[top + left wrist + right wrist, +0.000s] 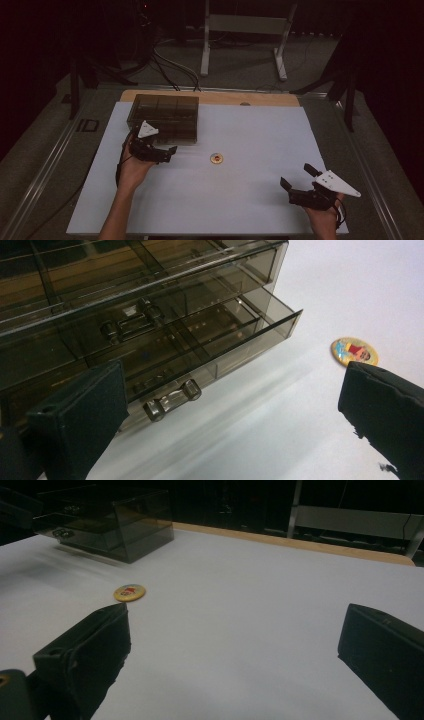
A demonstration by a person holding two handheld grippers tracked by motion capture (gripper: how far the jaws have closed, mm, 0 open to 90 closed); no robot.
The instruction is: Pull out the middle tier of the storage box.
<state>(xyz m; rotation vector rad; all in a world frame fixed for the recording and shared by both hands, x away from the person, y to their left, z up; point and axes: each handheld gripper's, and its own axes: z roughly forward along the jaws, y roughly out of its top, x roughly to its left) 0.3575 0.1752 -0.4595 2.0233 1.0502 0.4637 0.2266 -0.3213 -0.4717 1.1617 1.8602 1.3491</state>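
A smoky clear plastic drawer box (164, 117) stands at the back left of the white table (250, 135). Its lower drawer (200, 347) is pulled partly out, with a clear handle (172, 400) at its front. A small round yellow badge (216, 159) lies flat on the table right of the box, also seen as the badge (354, 351) and the badge (129, 592). My left gripper (162, 152) is open just in front of the drawer, nothing between its jaws. My right gripper (297, 177) is open at the front right, empty, well apart from the badge.
The box (107, 522) has several compartments under a clear top. A wooden strip (210, 96) runs along the table's far edge. Beyond it are cables and a white metal stand (245, 35) on the floor. A black cable trails from the left gripper.
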